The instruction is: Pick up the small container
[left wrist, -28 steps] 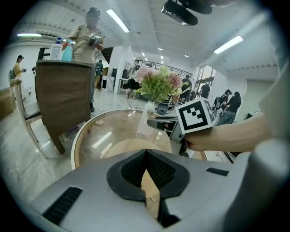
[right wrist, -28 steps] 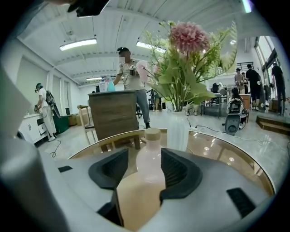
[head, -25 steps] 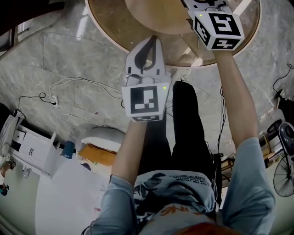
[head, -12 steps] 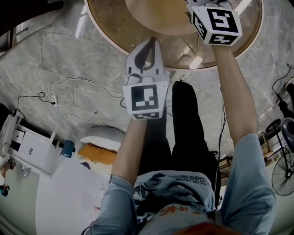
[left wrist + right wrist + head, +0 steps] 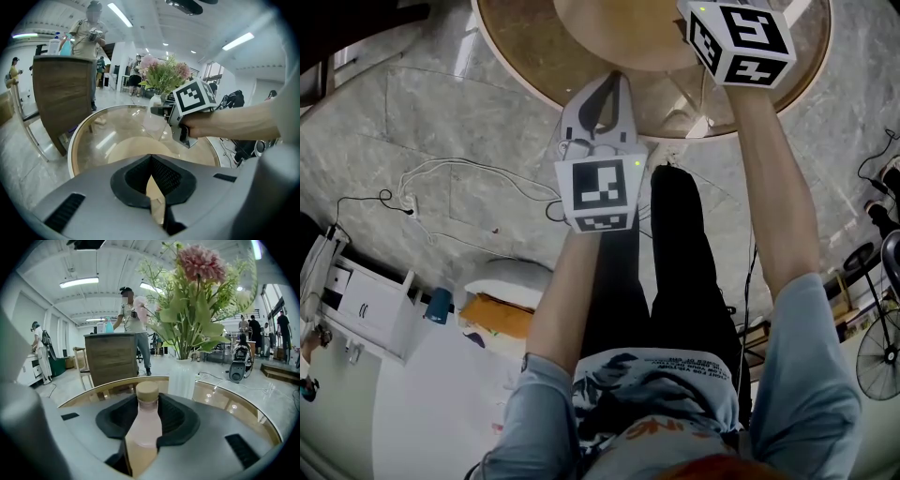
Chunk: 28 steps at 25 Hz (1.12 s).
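The small container (image 5: 143, 432) is a little bottle of pale pink liquid with a beige cap (image 5: 147, 390). It stands upright between the dark pads of my right gripper (image 5: 147, 404). The jaws are closing, and the pads touch the bottle's sides. In the head view only that gripper's marker cube (image 5: 741, 42) shows, over the round glass table (image 5: 525, 47); its fingertips and the bottle are cut off at the top edge. My left gripper (image 5: 613, 82) hovers at the table's near rim, shut with nothing in it. From the left gripper view, the right gripper (image 5: 159, 111) reaches in over the table.
A white vase (image 5: 182, 378) of pink flowers (image 5: 197, 296) stands on the table just behind the bottle. A wooden cabinet (image 5: 111, 357) and people stand beyond the table. Cables (image 5: 441, 178) lie on the stone floor to the left.
The right gripper's cube has shifted a little farther over the table and up the frame. The left gripper has barely moved.
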Available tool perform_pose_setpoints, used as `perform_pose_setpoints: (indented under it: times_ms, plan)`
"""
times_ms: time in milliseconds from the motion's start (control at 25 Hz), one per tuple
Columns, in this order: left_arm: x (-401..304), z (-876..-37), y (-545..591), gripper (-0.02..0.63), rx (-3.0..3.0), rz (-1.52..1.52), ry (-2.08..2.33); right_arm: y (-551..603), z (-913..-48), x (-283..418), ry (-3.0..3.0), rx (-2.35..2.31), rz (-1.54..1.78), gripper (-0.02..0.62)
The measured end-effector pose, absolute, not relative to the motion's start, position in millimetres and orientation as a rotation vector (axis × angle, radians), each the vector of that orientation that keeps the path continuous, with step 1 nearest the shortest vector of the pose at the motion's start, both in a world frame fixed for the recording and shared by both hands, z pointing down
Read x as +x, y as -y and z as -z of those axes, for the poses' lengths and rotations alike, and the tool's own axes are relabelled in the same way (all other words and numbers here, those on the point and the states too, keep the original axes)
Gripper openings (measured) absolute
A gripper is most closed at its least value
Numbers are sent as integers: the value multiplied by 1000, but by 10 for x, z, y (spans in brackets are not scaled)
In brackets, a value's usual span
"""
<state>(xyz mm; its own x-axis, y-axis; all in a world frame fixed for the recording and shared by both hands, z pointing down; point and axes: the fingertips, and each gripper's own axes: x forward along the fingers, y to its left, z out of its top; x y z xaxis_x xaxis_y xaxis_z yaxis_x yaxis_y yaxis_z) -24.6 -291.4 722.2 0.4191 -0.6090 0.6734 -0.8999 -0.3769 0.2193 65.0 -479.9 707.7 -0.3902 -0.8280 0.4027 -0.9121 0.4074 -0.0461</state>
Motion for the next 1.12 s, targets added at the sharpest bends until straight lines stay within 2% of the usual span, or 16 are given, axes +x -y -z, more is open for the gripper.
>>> perform_pose_setpoints:
  times_ms: [320,640,1120]
  plan:
    - [-255,-7228,2760,23,2100,-679,1270,4565,-7056,596,2337,1401,-394,147]
    - [-145,-7076,2632,23,2123,-658,1281,4198,-6955,833,2303,1449,-468,147]
    - [168,-6226,2521,23,2176,-545,1332,3690,-5918,1094,2359,1480,-441,147]
